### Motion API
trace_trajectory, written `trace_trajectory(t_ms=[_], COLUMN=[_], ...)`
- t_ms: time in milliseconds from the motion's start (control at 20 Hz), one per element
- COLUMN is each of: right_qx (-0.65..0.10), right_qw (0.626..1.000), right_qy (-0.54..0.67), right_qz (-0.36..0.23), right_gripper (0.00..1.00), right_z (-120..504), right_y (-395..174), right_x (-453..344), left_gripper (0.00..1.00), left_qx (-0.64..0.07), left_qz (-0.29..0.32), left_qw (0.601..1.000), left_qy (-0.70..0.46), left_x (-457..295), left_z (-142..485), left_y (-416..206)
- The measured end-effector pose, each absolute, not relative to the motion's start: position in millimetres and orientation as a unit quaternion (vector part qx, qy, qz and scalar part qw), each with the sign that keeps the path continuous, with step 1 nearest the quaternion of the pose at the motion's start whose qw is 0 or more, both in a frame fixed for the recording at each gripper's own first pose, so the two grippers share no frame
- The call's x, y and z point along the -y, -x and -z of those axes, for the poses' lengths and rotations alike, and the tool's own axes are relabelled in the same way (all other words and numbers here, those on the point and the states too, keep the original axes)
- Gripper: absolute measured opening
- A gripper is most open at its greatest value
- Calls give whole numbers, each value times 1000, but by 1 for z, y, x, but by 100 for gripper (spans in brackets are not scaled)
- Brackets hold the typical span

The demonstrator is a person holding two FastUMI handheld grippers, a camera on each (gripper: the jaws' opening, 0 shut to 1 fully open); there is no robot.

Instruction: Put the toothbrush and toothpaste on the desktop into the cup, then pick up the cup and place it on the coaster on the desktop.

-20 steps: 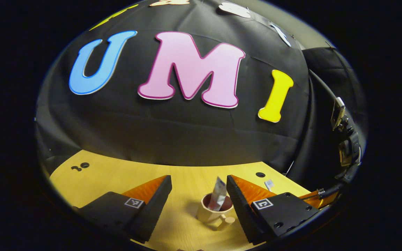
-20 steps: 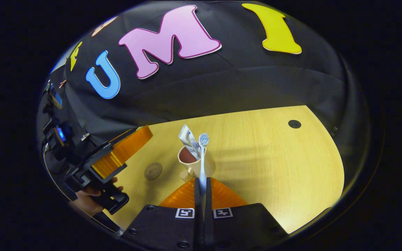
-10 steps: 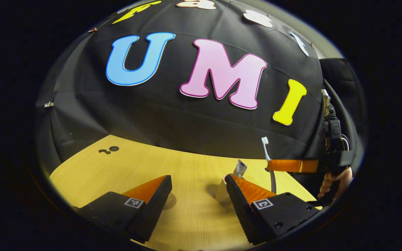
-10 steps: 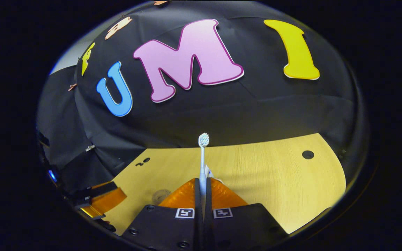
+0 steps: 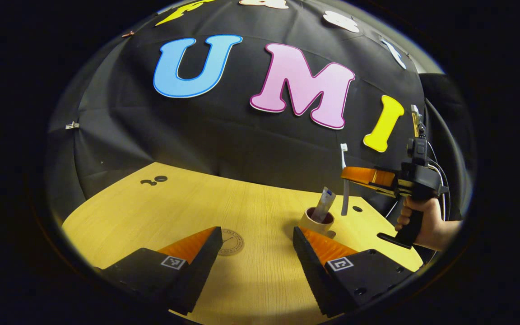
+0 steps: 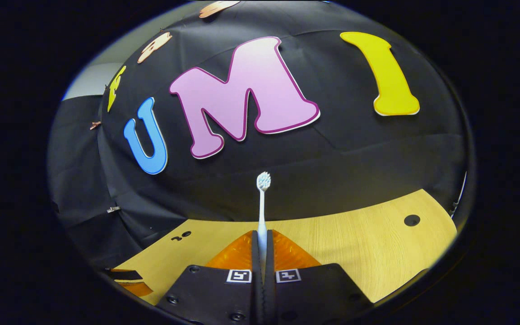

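Note:
A beige cup (image 5: 317, 220) stands on the wooden desktop (image 5: 188, 203) with the toothpaste tube (image 5: 324, 202) leaning in it. Left of the cup lies a round coaster (image 5: 230, 241). My left gripper (image 5: 257, 234) hovers open near the table's front, the coaster between its fingers in view and the cup just beyond its right finger. My right gripper (image 6: 262, 237) is shut on a white toothbrush (image 6: 262, 205), held upright with the bristles on top. In the left gripper view that toothbrush (image 5: 344, 180) hangs just right of and above the cup, held by a hand (image 5: 424, 221).
Small dark holes mark the desktop at the far left (image 5: 154, 180) and near the cup (image 5: 357, 209). Another hole (image 6: 411, 220) lies at the right in the right gripper view. The black cloth wall closes off the back of the table.
The right gripper has risen and tilted up with the toothbrush, so the cup dropped out of its view. The left gripper has pulled back from the cup and turned, bringing coaster and cup farther ahead.

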State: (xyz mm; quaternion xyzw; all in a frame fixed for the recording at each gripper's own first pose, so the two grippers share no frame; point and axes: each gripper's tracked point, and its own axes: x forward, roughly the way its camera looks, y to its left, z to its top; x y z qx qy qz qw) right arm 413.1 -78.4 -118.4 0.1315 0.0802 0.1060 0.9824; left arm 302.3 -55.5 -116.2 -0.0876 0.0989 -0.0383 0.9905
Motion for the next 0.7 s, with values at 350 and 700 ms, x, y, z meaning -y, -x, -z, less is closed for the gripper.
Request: trace_trajectory(t_ms=[350, 700], right_qx=[-46, 8], right_qw=[987, 992], right_qy=[-116, -79], right_qz=[-100, -96], right_gripper=[5, 5], right_z=[131, 154], right_y=[-434, -428], right_x=[83, 81], left_gripper=[98, 98], left_qx=[-98, -105], left_qz=[58, 56], left_qw=[991, 990], left_qy=[76, 82], left_x=[70, 68], left_z=[129, 151], left_y=[-306, -315])
